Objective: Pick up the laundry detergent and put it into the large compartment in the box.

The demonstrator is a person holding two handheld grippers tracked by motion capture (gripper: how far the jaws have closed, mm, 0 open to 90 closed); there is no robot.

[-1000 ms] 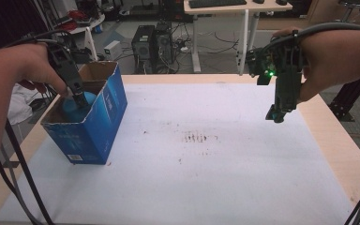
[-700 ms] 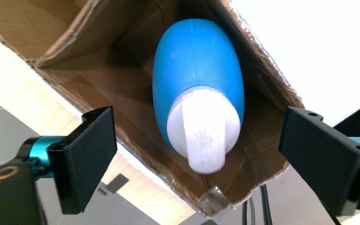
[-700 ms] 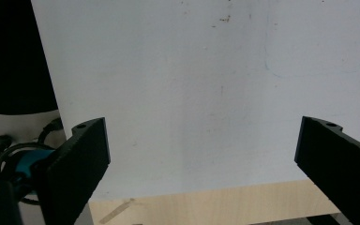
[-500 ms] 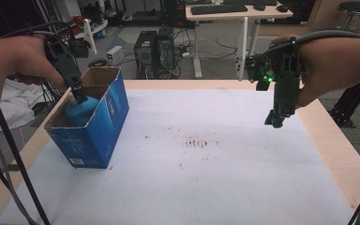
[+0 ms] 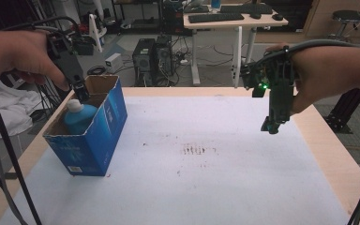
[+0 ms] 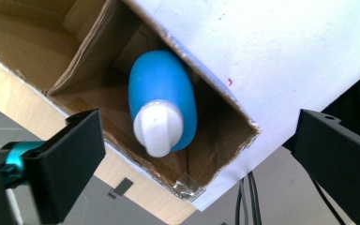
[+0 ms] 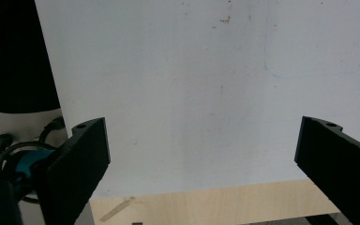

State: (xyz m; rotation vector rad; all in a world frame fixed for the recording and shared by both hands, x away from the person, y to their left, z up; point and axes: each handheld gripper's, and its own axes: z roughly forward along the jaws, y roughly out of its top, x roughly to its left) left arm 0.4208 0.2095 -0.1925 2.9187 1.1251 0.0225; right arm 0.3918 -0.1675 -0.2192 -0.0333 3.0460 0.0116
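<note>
- White paper (image 5: 225, 173) covers the wooden table (image 5: 330, 154); behind it I see an office with a desk (image 5: 236, 21), a keyboard (image 5: 214, 17) and computer towers (image 5: 152, 54) on the floor.
- From the high view, the blue cardboard box (image 5: 101, 136) stands at the left edge of the table. The blue bottle with the white cap (image 5: 79, 117) stands inside it, cap upward.
- My left gripper (image 5: 82, 93) hangs just above the cap. Its jaws have just been opening and now stand wide apart, holding nothing.
- From the left gripper view I look straight down into the box (image 6: 225, 112): the bottle (image 6: 161, 91) stands in the corner compartment, beside a cardboard divider (image 6: 91, 51).
- My right gripper (image 5: 272, 125) hangs above the right side of the paper, jaws wide apart and empty. The right gripper view shows faint stains on the paper (image 7: 206, 93).
- Print on the box is too small for me to read.
</note>
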